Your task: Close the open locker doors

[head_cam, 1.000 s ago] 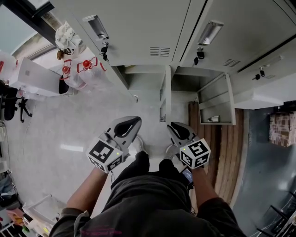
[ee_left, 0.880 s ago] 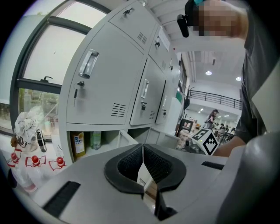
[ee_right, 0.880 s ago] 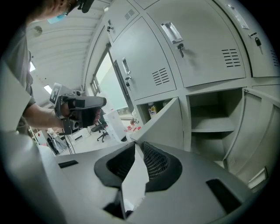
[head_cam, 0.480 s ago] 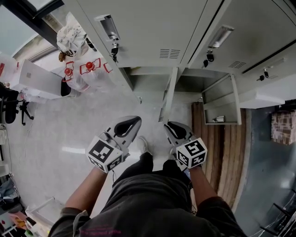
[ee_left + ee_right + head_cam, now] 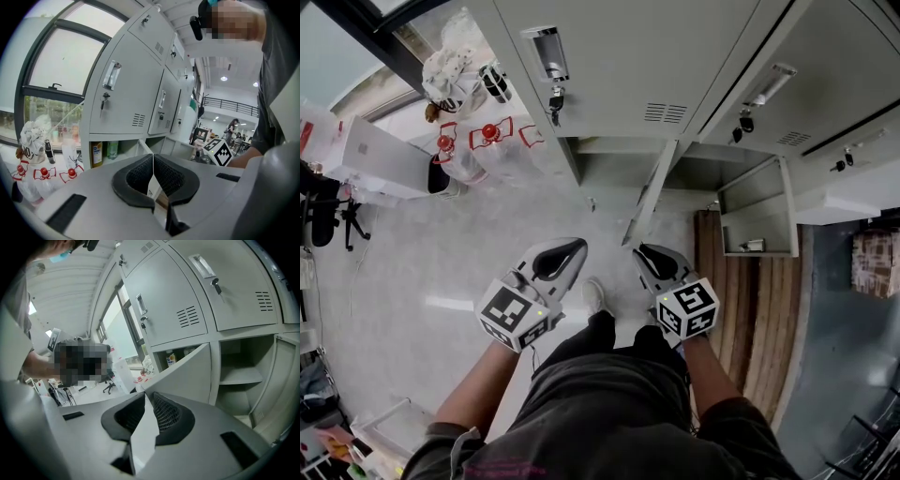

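Two locker doors are seen standing open in the head view. The middle door is swung out and viewed almost edge-on, and the right-hand door is opened wide so that its inner face is shown. Both grippers are held low, above the person's legs. The left gripper is pointed toward the open compartment left of the middle door. The right gripper is held just below that door's lower corner; whether it touches the door cannot be told from this view.

Details missing from the head view are supplied by the gripper views. In the left gripper view the jaws are shown closed tip to tip with nothing between them, and bottles are revealed inside the open compartment. In the right gripper view the jaws are likewise drawn together and nothing is held. The middle door is seen beyond them, slanting out from the lockers, and a shelf is shown in the compartment beside it. Only the head view takes in the wooden floor strip beneath the right-hand door
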The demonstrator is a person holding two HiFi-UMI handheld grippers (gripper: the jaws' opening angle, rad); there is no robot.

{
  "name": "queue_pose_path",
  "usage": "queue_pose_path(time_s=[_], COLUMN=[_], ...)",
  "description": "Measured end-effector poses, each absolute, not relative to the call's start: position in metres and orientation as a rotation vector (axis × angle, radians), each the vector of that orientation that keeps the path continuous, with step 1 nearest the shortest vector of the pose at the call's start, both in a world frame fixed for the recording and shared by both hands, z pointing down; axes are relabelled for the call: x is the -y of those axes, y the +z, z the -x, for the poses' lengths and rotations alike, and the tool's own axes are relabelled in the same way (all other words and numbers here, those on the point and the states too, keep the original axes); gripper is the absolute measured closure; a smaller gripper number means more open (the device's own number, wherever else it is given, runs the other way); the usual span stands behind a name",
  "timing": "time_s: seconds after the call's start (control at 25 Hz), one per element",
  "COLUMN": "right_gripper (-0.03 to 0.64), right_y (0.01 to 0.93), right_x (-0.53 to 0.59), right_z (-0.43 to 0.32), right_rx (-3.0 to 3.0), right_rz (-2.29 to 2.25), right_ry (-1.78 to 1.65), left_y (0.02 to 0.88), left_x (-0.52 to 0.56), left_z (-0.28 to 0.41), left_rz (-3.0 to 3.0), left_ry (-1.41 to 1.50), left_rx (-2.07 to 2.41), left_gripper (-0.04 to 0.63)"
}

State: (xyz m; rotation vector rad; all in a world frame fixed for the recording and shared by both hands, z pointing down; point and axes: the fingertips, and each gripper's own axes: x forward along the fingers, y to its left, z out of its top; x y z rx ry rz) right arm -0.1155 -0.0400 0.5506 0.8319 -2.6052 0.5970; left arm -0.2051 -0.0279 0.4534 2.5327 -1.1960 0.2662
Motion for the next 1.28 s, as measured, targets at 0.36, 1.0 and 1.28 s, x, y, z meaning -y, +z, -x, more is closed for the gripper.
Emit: queue_pose_path(time_s=[0.36, 1.0, 1.28], right_gripper=[0.574, 0.574, 0.574], right_y=[0.551, 0.550, 0.550], right_x=[0.044, 0.056, 0.062], right_z=[0.136, 0.172, 0.187], right_rx=[2.583, 2.576, 2.587], right_rz=[-0.855, -0.828, -0.751], right_ry=[0.594, 0.557, 0.548], left_y=[0.455, 0.453, 0.452], left_x=[0.029, 0.036, 0.042], left_z=[0.226, 0.257, 0.268], left_rz=[-2.532, -2.539, -2.498], left_ry=[0.244, 0.212, 0.200], left_rx=[1.187, 1.199, 1.243], left_gripper=[0.586, 0.586, 0.586])
